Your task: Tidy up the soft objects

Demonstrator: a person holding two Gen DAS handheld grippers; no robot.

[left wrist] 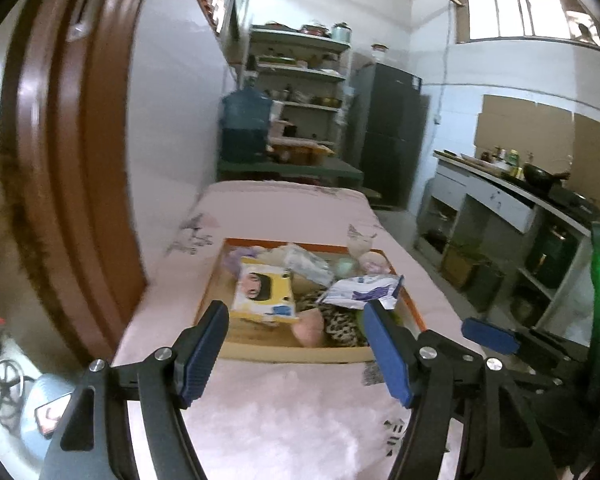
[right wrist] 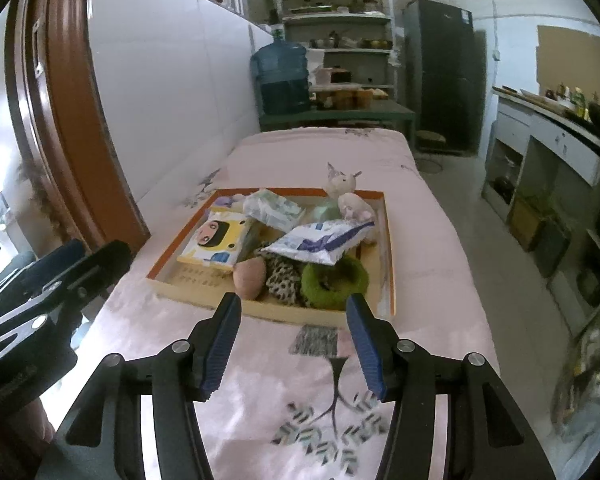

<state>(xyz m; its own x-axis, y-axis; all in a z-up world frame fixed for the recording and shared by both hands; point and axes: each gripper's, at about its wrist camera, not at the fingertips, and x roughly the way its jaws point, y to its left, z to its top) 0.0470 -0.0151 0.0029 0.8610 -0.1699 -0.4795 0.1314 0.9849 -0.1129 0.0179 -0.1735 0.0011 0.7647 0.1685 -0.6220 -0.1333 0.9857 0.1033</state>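
Observation:
An orange-rimmed cardboard tray [right wrist: 390, 264] sits on a pink cloth-covered table [right wrist: 428, 248]. It holds soft things: a yellow tissue pack with a cartoon face [right wrist: 216, 240], a white and blue pouch [right wrist: 320, 242], a crumpled white packet [right wrist: 274, 208], a pink plush lump [right wrist: 250, 278], a leopard-print cloth [right wrist: 282, 276], a green fuzzy ring [right wrist: 334, 280] and a white plush toy [right wrist: 346, 194]. My right gripper [right wrist: 294, 344] is open and empty just before the tray's near edge. My left gripper [left wrist: 300, 354] is open and empty at the tray's near edge [left wrist: 284, 354], by the tissue pack [left wrist: 262, 294].
A brown door frame [right wrist: 68, 120] and white wall run along the left. Shelves [right wrist: 336, 20], a blue water jug [right wrist: 282, 76] and a dark fridge [right wrist: 444, 72] stand behind the table. A kitchen counter [right wrist: 560, 132] lines the right. The left gripper's body [right wrist: 32, 312] shows at lower left.

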